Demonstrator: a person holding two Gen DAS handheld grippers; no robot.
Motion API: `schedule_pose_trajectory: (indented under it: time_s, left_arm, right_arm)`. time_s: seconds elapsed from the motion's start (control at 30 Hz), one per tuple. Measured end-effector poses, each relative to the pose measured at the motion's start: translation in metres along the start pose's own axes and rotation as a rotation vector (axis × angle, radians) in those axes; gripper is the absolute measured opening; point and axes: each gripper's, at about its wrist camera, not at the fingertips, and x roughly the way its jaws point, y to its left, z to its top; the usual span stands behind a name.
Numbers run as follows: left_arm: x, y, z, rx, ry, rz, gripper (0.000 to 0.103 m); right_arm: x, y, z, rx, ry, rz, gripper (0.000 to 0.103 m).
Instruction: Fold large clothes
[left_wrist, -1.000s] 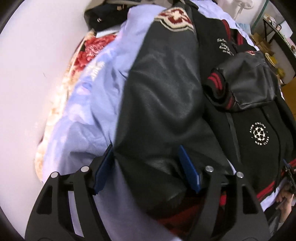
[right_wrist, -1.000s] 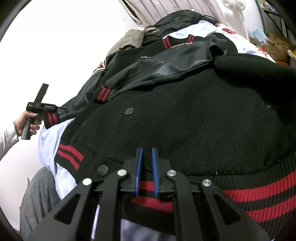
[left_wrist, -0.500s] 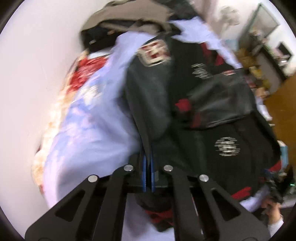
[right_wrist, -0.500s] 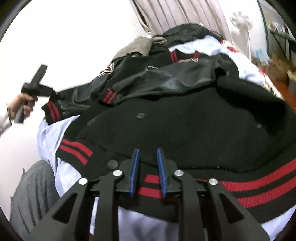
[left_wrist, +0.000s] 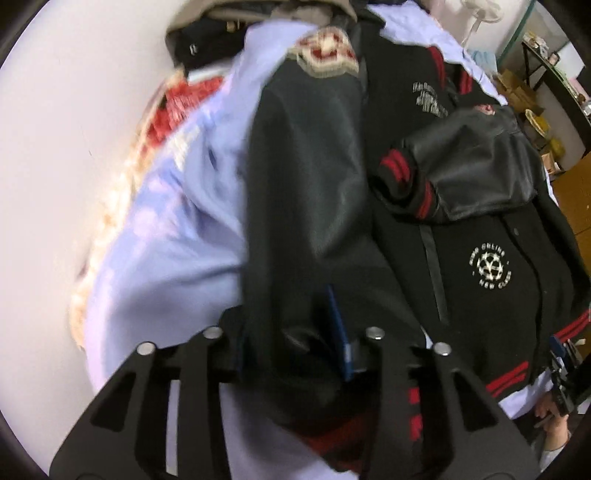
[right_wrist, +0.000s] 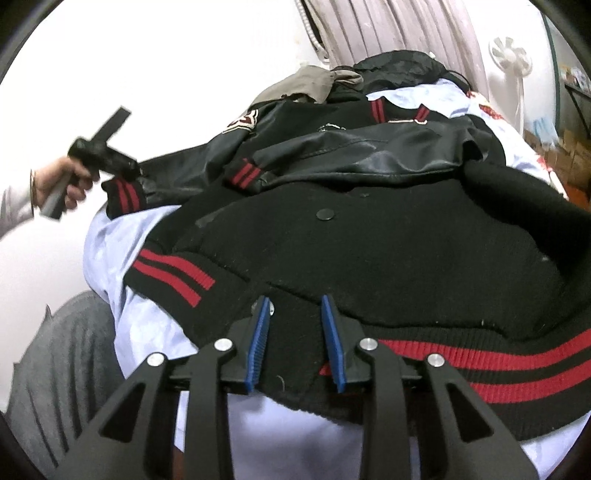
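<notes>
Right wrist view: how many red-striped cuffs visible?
2. One cuff at the far-left sleeve end, by the left claw; the other cuff on the sleeve folded across the jacket.

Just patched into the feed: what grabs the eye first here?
A black varsity jacket with red-striped ribbing sprawls across a pale blue sheet. The left gripper, jaws opening, has a leather sleeve between them; the right gripper, also opening, straddles the hem.
</notes>
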Motion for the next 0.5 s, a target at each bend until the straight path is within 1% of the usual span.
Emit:
schedule_pose_trajectory:
  time_s: [0.07, 0.1, 0.13, 0.2, 0.3, 0.37, 0.4, 0.47, 0.5]
  left_arm:
    - [0.005, -0.006, -0.001, 0.018, 0.000, -0.013, 0.026]
    - [0.002, -0.008, 0.000, 0.016, -0.015, -0.023, 0.020]
    - [-0.003, -0.011, 0.001, 0.014, -0.035, -0.044, 0.017]
    - [-0.021, -0.021, 0.006, 0.028, -0.094, -0.112, 0.011]
    - [-0.057, -0.048, 0.013, 0.095, -0.198, -0.204, 0.009]
    - [-0.077, -0.069, 0.021, 0.134, -0.250, -0.257, 0.008]
    - [-0.090, -0.084, 0.026, 0.162, -0.279, -0.294, 0.004]
    - [-0.104, -0.109, 0.036, 0.202, -0.304, -0.340, 0.004]
    - [-0.112, -0.129, 0.042, 0.236, -0.315, -0.357, 0.004]
  right_arm:
    - [0.000, -0.001, 0.001, 0.011, -0.002, 0.009, 0.031]
    - [0.000, -0.002, 0.001, 0.012, -0.003, 0.011, 0.031]
    - [0.000, -0.002, 0.001, 0.014, -0.004, 0.013, 0.031]
    - [-0.001, -0.003, 0.002, 0.021, -0.008, 0.019, 0.031]
    - [-0.002, -0.006, 0.004, 0.037, -0.024, 0.015, 0.031]
    - [-0.003, -0.011, 0.006, 0.060, -0.034, 0.011, 0.031]
    - [-0.004, -0.015, 0.007, 0.081, -0.042, 0.020, 0.029]
    - [-0.007, -0.021, 0.010, 0.112, -0.063, 0.036, 0.029]
    - [-0.011, -0.025, 0.013, 0.132, -0.082, 0.051, 0.029]
